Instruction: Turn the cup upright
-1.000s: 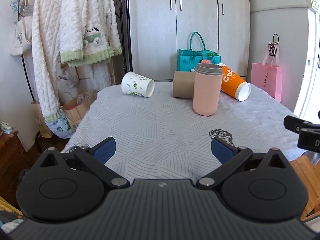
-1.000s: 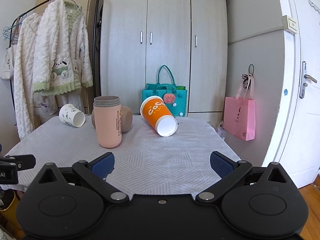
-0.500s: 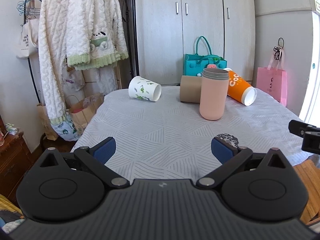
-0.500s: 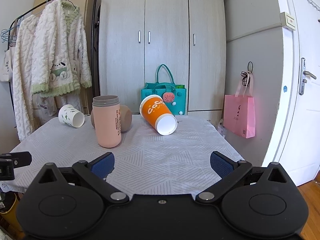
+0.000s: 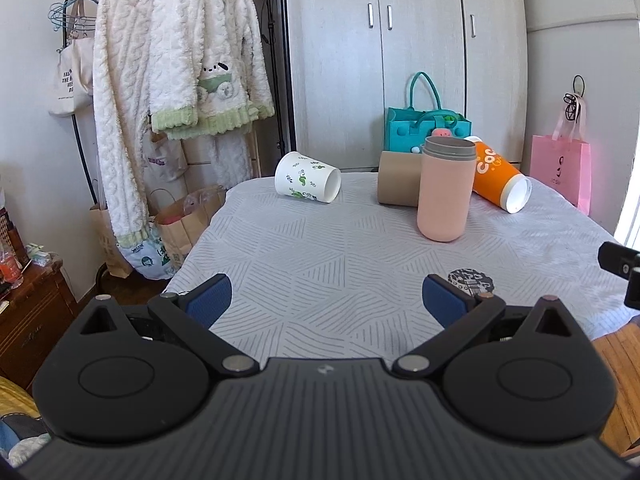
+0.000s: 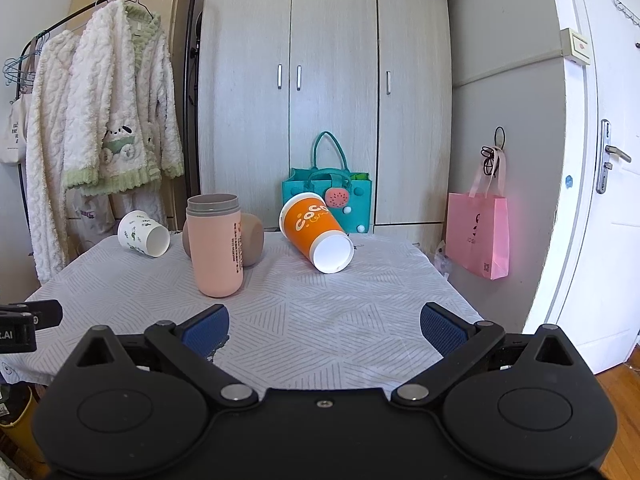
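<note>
left gripper (image 5: 326, 296) drawn back, tilted upward

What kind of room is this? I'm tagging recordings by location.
Most likely a bedroom at home: a tall wardrobe against the wall, fluffy pyjamas hanging on a clothes rack, and a cloth-covered table holding cups.

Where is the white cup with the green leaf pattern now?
In both views the white cup lies on its side at the far left of the table, left of the brown cup and the standing pink cup.

Tumbler (image 5: 443, 190) stands before the toppled cups (image 5: 500, 182).
</note>
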The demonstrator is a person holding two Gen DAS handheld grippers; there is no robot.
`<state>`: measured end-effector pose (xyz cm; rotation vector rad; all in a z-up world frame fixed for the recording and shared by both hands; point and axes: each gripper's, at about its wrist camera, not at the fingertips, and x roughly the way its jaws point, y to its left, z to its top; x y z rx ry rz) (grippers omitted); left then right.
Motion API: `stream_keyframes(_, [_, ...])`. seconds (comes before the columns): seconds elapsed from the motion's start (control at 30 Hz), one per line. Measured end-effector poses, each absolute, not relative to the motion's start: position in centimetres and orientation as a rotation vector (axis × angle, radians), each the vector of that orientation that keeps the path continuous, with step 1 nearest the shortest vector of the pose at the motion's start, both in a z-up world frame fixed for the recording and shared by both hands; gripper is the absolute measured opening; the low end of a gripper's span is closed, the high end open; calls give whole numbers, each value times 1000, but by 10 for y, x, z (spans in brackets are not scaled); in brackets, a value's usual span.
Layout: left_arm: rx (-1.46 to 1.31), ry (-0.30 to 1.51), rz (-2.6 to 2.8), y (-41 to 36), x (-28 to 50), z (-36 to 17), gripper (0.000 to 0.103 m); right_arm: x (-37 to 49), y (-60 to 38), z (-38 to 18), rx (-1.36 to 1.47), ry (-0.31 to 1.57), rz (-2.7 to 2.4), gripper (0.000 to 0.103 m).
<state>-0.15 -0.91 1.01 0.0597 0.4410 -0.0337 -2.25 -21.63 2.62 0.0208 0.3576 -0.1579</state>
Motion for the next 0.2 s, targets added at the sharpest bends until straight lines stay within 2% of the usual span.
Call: stream_keyframes(0.2, [68,444,-34,-9,-1,10,103,-24,-217,26,23,359,-161,103])
